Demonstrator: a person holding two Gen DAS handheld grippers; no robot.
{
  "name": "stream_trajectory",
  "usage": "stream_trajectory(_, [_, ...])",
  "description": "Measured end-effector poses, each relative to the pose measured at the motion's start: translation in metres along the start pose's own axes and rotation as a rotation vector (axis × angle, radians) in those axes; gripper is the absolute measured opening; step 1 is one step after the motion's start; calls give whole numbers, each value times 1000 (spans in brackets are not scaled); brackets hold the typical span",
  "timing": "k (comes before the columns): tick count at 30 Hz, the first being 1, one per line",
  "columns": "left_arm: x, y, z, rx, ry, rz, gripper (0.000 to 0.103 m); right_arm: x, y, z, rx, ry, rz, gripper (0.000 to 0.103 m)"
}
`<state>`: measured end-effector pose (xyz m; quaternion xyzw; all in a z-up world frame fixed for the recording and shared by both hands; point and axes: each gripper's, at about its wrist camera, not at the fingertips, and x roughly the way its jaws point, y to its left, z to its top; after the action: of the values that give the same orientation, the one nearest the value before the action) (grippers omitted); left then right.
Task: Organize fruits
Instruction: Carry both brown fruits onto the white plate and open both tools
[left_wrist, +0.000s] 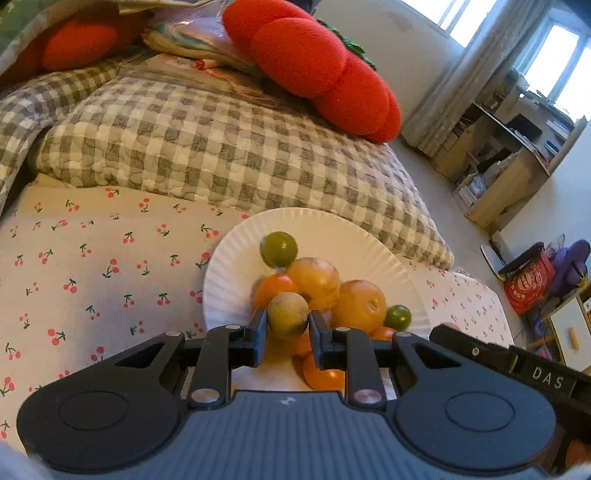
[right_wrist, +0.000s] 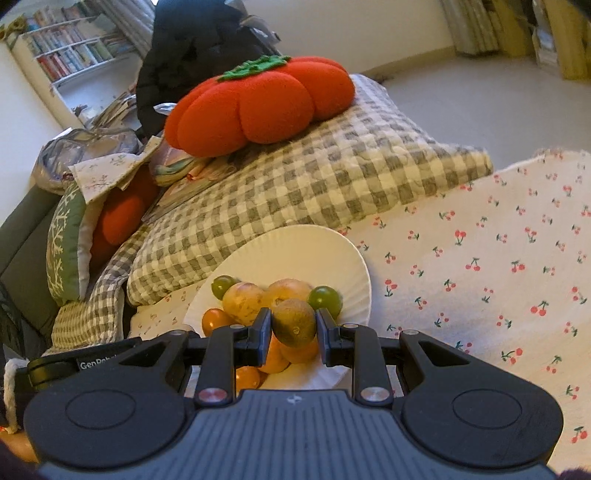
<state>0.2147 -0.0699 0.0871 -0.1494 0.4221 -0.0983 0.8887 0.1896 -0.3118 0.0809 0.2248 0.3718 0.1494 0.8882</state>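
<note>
Low in the left wrist frame, the left gripper (left_wrist: 288, 325) pinches a small tan-green round fruit (left_wrist: 288, 320) just above the white paper plate (left_wrist: 236, 258) of piled fruits at centre. Similarly, the right gripper (right_wrist: 294, 329) clamps a brownish-green fruit (right_wrist: 294, 323) over that plate (right_wrist: 332, 254), which rests on the cherry-print sheet (right_wrist: 480, 277) below the checked pillow (right_wrist: 295, 177).

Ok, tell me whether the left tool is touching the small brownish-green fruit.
Touching. The left wrist view shows the left tool with both fingers pressed against the brownish-green fruit, no gap visible either side, above the paper plate.
</note>
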Motion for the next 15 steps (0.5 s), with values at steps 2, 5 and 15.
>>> stream_trajectory(2, [3,2,2,-4,3,2,15,3,1,1,-13,1,-20,23])
stream_trajectory(5, [2,0,9,0,-14,-18,15,2,2,9,-14,-27,-16,23])
stream_trajectory(15, [15,-16,33,33,-89,-47,15,21,-1,27,-16,-76,-46,23])
